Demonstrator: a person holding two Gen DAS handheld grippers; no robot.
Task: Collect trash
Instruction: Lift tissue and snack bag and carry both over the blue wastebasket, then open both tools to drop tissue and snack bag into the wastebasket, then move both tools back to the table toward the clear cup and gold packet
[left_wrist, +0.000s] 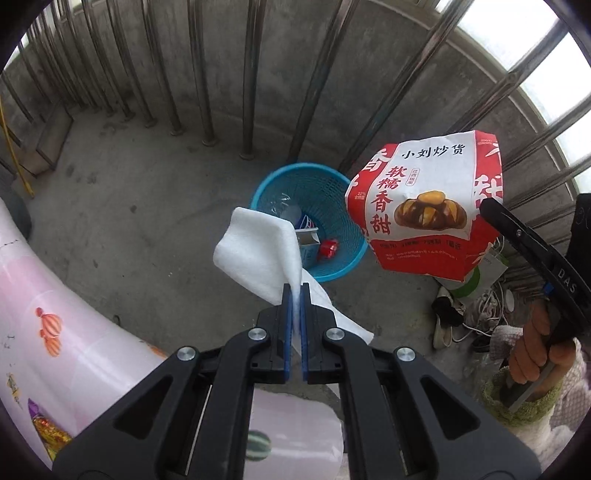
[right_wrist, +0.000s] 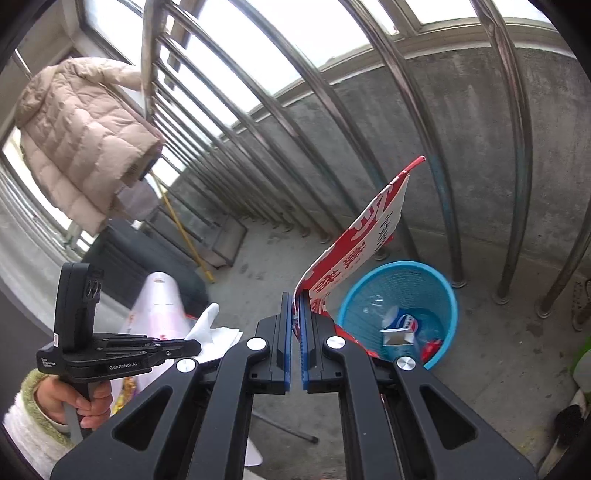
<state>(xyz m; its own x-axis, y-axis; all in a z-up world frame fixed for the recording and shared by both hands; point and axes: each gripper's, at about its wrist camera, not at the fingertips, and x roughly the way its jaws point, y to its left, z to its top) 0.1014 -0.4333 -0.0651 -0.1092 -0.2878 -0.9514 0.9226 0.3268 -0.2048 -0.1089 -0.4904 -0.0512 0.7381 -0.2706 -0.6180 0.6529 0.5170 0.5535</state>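
Gripping a white foam sheet (left_wrist: 258, 254) in my left gripper (left_wrist: 295, 295), jaws clamped on one thin edge, I hold it above the near rim of the blue basket (left_wrist: 332, 266). My right gripper (right_wrist: 295, 306) pinches a corner of the red snack bag (left_wrist: 424, 206), beside the basket's rim rather than over it. Both are light and may drift or catch the rim when dropped. The foam's long axis runs away from my jaws toward the basket; the bag stands up, tilted toward the railing (right_wrist: 436, 155).
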